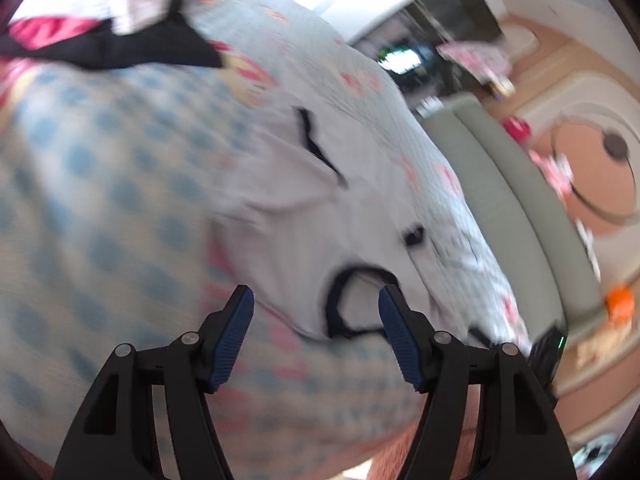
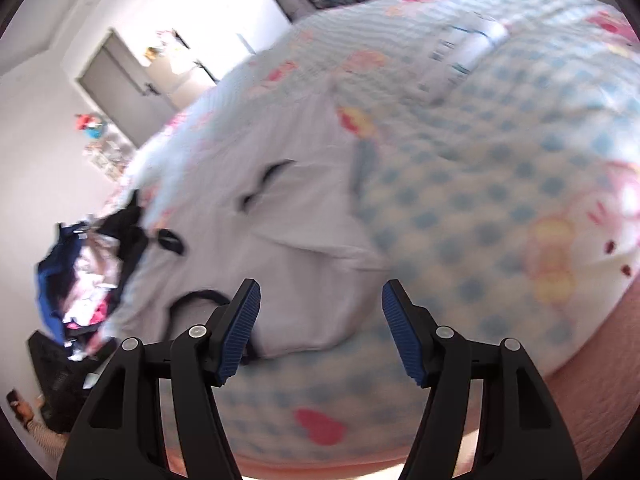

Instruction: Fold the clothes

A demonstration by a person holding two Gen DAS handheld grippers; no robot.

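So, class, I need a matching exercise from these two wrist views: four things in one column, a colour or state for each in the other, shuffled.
Things:
1. white garment
2. bedcover
3. left tongs
4. clothes pile

Descriptions:
A. blue dots and pink prints
B. open, holding nothing
C. jumbled at the bed's edge, with dark blue and pink pieces
D. pale with dark trim, spread on the bed

Pairs: 1-D, 2-A, 3-B, 4-C. The right tongs are open too.

Bright daylight; heavy motion blur, fisheye-warped edges.
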